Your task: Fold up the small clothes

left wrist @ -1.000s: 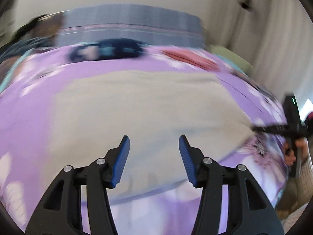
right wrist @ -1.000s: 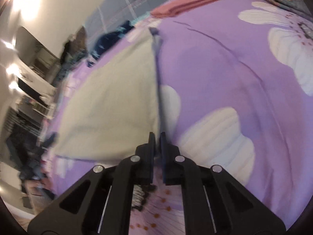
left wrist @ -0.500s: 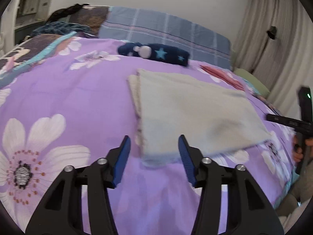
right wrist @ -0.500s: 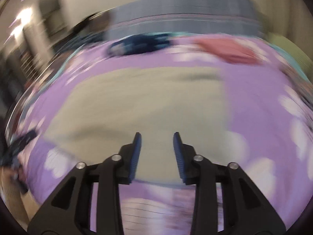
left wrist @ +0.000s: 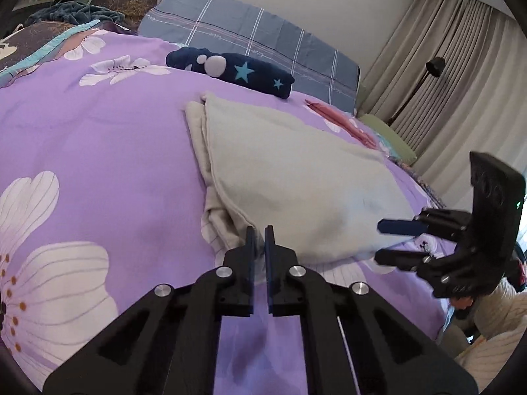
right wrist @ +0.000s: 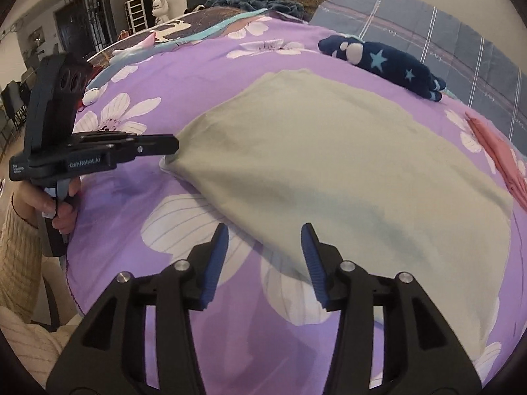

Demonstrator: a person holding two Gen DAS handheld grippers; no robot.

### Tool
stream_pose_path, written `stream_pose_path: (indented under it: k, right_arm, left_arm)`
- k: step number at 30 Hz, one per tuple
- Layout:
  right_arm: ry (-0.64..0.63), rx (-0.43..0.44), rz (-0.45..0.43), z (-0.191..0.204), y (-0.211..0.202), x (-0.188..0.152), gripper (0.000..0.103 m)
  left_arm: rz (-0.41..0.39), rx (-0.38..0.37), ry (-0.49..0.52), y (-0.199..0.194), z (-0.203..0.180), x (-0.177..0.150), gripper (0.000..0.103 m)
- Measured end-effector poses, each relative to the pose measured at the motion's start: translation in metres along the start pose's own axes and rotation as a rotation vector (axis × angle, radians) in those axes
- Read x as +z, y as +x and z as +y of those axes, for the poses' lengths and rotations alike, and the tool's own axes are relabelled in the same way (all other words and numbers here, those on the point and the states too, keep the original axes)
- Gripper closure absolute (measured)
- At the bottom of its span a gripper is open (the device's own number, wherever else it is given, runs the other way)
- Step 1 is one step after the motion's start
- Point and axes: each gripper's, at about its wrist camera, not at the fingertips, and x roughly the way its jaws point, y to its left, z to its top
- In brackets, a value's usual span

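there, soft flat grey-beige garment [right wrist: 346,171], folded rectangular

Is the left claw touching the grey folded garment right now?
Touching. In the right wrist view the shut left claw pinches the grey folded garment's near corner, fabric meeting its tips.

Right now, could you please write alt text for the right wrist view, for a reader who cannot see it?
The right gripper hangs open over the near edge of a folded beige garment on a purple floral bedspread. At left, the shut left gripper pinches the garment's corner.
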Motion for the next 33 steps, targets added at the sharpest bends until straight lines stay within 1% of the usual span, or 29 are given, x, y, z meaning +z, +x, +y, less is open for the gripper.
stream_pose_path:
  k: [2, 3, 4, 6, 8, 11, 14, 16, 17, 18, 19, 21, 25, 27, 29, 30, 31, 32, 33]
  right_arm:
    - [0.017, -0.006, 0.01, -0.001, 0.003, 0.001, 0.056]
    - [0.023, -0.006, 0.014, -0.001, 0.007, 0.004, 0.056]
    - [0.03, -0.005, 0.016, -0.002, 0.009, 0.006, 0.056]
    - [0.031, 0.0, 0.017, 0.001, 0.012, 0.008, 0.055]
    - [0.003, 0.001, 0.012, 0.007, 0.015, 0.011, 0.055]
    - [-0.058, 0.007, 0.001, 0.024, 0.021, 0.016, 0.055]
    - [-0.132, 0.007, -0.006, 0.044, 0.029, 0.019, 0.055]
    - [-0.199, -0.009, -0.018, 0.061, 0.035, 0.019, 0.055]
    - [-0.242, -0.025, -0.026, 0.07, 0.039, 0.02, 0.055]
    - [-0.268, -0.036, -0.033, 0.076, 0.041, 0.02, 0.055]
    - [-0.293, -0.05, -0.04, 0.081, 0.043, 0.02, 0.055]
    - [-0.347, -0.079, -0.057, 0.093, 0.049, 0.021, 0.056]
    - [-0.449, -0.135, -0.092, 0.114, 0.06, 0.026, 0.057]
    - [-0.494, -0.168, -0.105, 0.124, 0.067, 0.028, 0.057]
    - [-0.535, -0.208, -0.122, 0.134, 0.074, 0.03, 0.057]
    - [-0.569, -0.252, -0.142, 0.14, 0.08, 0.031, 0.057]
    - [-0.586, -0.277, -0.152, 0.143, 0.084, 0.033, 0.058]
    - [-0.594, -0.286, -0.153, 0.144, 0.087, 0.034, 0.073]
    - [-0.591, -0.285, -0.131, 0.146, 0.093, 0.038, 0.096]
  left_arm:
    - [-0.005, 0.026, 0.003, -0.002, 0.001, 0.001, 0.1]
    - [-0.004, 0.054, 0.008, -0.005, 0.003, 0.0, 0.101]
    - [0.002, 0.067, 0.013, -0.006, 0.004, -0.001, 0.101]
    - [0.031, 0.062, 0.026, -0.005, 0.009, -0.007, 0.102]
    - [0.058, 0.057, -0.001, -0.001, 0.018, -0.017, 0.102]
    - [0.002, 0.016, -0.038, -0.013, 0.025, -0.019, 0.102]
    - [-0.004, 0.03, -0.055, -0.016, 0.028, -0.019, 0.102]
    - [-0.016, 0.036, -0.075, -0.02, 0.032, -0.019, 0.097]
    - [-0.03, 0.043, -0.086, -0.024, 0.034, -0.019, 0.086]
    - [-0.046, 0.06, -0.096, -0.028, 0.037, -0.019, 0.071]
    - [-0.061, 0.085, -0.102, -0.033, 0.039, -0.019, 0.067]
    - [-0.078, 0.117, -0.092, -0.04, 0.041, -0.019, 0.066]
    - [-0.089, 0.15, -0.093, -0.048, 0.046, -0.018, 0.065]
    - [-0.096, 0.164, -0.111, -0.05, 0.051, -0.018, 0.061]
    - [-0.106, 0.171, -0.139, -0.053, 0.058, -0.018, 0.06]
    - [-0.108, 0.172, -0.151, -0.054, 0.061, -0.018, 0.06]
    - [-0.111, 0.174, -0.162, -0.055, 0.064, -0.018, 0.06]
    - [-0.114, 0.176, -0.168, -0.057, 0.066, -0.019, 0.06]
    - [-0.116, 0.177, -0.17, -0.058, 0.067, -0.019, 0.06]
